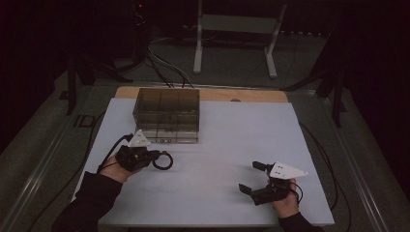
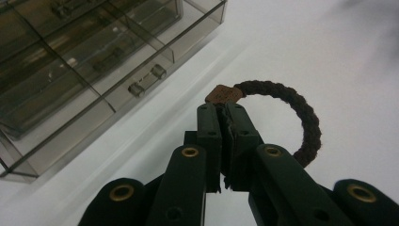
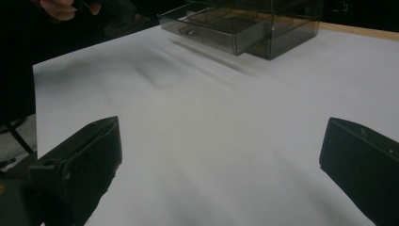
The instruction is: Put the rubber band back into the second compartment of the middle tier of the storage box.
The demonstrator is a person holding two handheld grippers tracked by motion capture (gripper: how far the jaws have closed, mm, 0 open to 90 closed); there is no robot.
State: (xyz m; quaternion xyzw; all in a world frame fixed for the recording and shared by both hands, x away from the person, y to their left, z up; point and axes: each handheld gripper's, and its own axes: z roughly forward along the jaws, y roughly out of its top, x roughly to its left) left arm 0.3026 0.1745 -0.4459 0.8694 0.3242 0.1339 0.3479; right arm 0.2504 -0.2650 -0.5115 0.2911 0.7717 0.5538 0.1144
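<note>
My left gripper [image 1: 155, 156] is shut on a dark braided ring with a brown tag, the bracelet [image 2: 301, 115], also seen as a bracelet [image 1: 163, 161] just above the white sheet in the high view. The jaws pinch it near the tag [image 2: 225, 93]. In front of it stands a smoky clear drawer box [image 1: 167, 113] with a lower drawer [image 2: 89, 89] pulled out a little. My right gripper [image 1: 252, 177] stands wide open over the sheet at the right front, nothing between its fingers [image 3: 80, 160].
A white sheet [image 1: 227, 145] covers a wooden table [image 1: 251, 95]. Cables [image 1: 167, 67] run on the floor behind, next to a white stand [image 1: 237, 29]. The drawer box [image 3: 244, 26] sits far ahead in the right gripper view.
</note>
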